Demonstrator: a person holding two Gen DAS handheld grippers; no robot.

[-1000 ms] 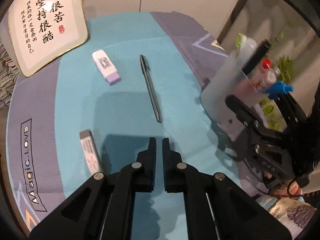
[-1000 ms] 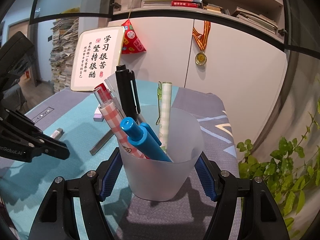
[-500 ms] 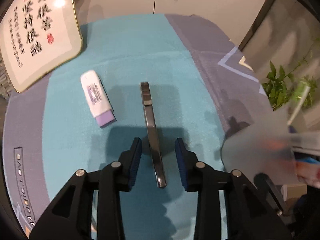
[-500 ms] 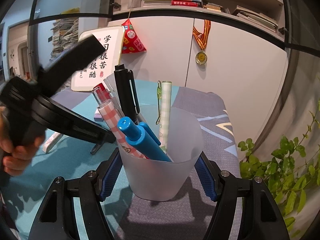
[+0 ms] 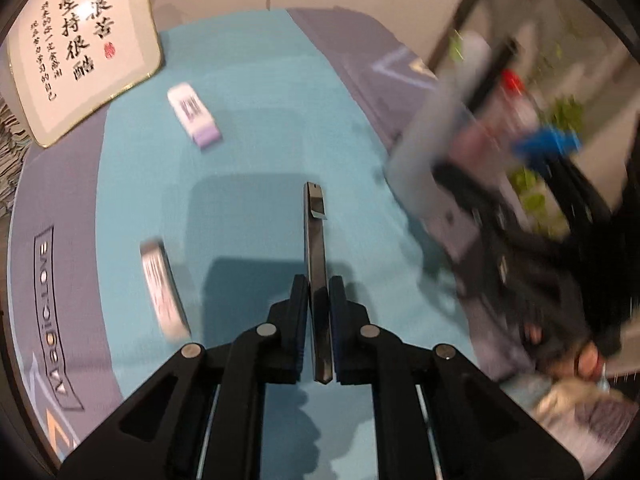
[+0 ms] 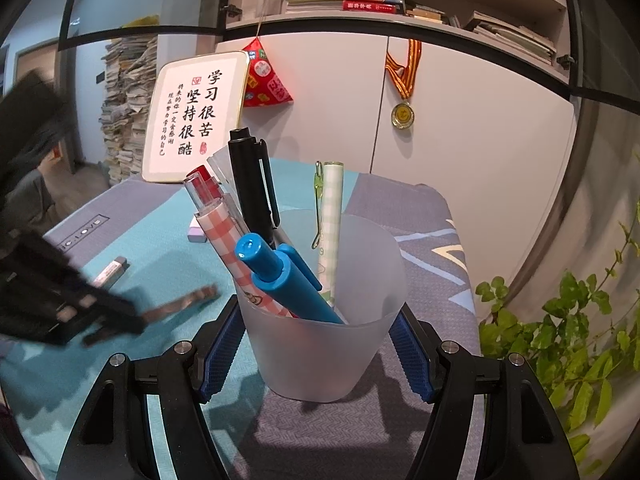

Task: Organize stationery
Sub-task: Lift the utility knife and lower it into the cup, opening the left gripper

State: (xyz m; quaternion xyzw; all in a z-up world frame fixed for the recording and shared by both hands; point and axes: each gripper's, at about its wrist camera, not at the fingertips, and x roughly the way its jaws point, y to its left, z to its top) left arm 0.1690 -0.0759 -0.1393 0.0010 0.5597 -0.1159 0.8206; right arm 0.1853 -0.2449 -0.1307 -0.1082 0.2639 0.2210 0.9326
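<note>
A dark slim pen [image 5: 314,240] lies lengthwise between the pads of my left gripper [image 5: 319,292], whose jaws are closing and press on its lower half above the teal mat [image 5: 248,152]. In the right wrist view that gripper is a dark blur at the left, with the pen [image 6: 180,306] sticking out of it. My right gripper [image 6: 320,348] is shut on a frosted plastic cup [image 6: 320,360] holding a blue pen [image 6: 280,276], a black marker [image 6: 252,184] and two checked pens. The cup [image 5: 424,172] shows blurred at the right of the left wrist view.
A white and purple eraser [image 5: 194,114] and a grey-capped white stick [image 5: 162,288] lie on the mat. A framed calligraphy board [image 5: 80,52] leans at the back left. White cabinets stand behind, and a leafy plant [image 6: 560,340] sits off the table's right edge.
My left gripper went from shut over bare mat to open astride the pen, then closed on it and shifted back. The right gripper and cup stayed still.
</note>
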